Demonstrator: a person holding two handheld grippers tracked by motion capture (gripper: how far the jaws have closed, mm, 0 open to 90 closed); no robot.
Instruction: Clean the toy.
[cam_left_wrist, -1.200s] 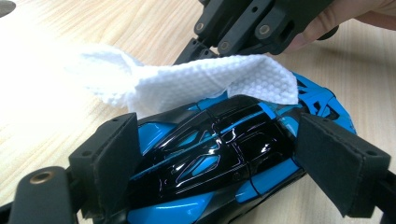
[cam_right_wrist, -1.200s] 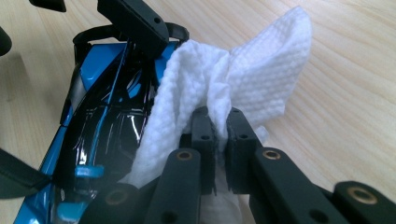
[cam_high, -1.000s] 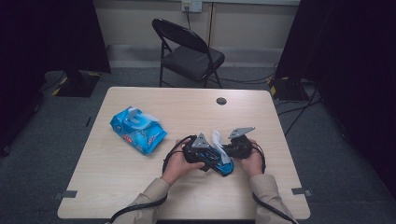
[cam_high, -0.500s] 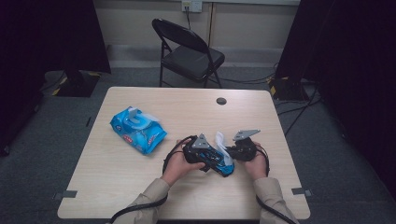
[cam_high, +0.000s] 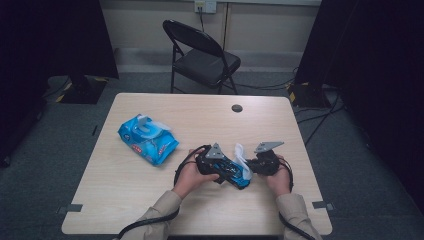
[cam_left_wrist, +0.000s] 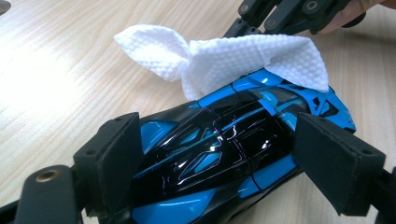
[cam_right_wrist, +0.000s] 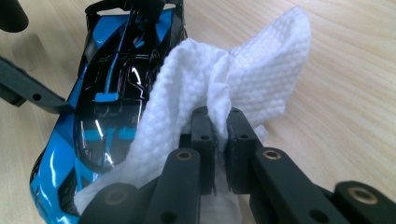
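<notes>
Across the middle of the high view the pale table (cam_high: 150, 200) is seen, a blue wipes packet (cam_high: 148, 138) lying left of centre; lower right of centre, the blue-and-black toy car (cam_high: 231, 171) is gripped across its body by the left gripper (cam_left_wrist: 224, 186), pads pressed on both flanks; a white wipe (cam_right_wrist: 224, 79) is pinched tight in the right gripper (cam_right_wrist: 220, 125) and draped on the car's end; wiping is judged to be under way; next, a stroke along the glossy roof is called for, the car kept clamped.
</notes>
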